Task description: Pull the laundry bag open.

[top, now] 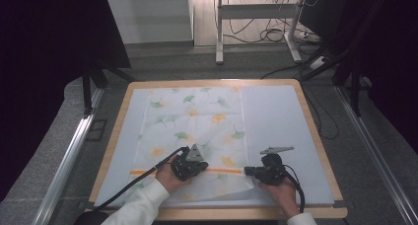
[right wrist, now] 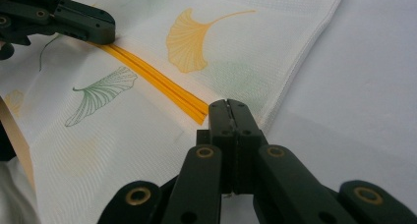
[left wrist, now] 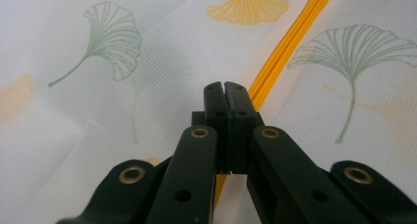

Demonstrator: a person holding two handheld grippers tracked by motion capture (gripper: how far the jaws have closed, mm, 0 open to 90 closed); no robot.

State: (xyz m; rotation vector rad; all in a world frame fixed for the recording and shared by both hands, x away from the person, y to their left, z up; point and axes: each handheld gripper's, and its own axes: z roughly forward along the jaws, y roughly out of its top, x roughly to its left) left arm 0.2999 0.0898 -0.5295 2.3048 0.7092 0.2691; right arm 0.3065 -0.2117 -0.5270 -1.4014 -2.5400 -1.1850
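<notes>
cloth [top: 192, 131] flat on table [top: 315, 136], left gripper [left wrist: 224, 89] and right gripper [right wrist: 227, 106] jaws together on it

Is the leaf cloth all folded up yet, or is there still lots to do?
Not much looks done: the cloth with the leaf print lies spread nearly flat on the table, only its near edge a bit rumpled. Right now the left gripper and the right gripper sit with jaws shut along the orange stripe; whether they pinch fabric is unclear. Any folding seems still ahead.

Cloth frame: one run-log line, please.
cloth: flat on table | left gripper: shut, at orange stripe | right gripper: shut, at stripe end
</notes>
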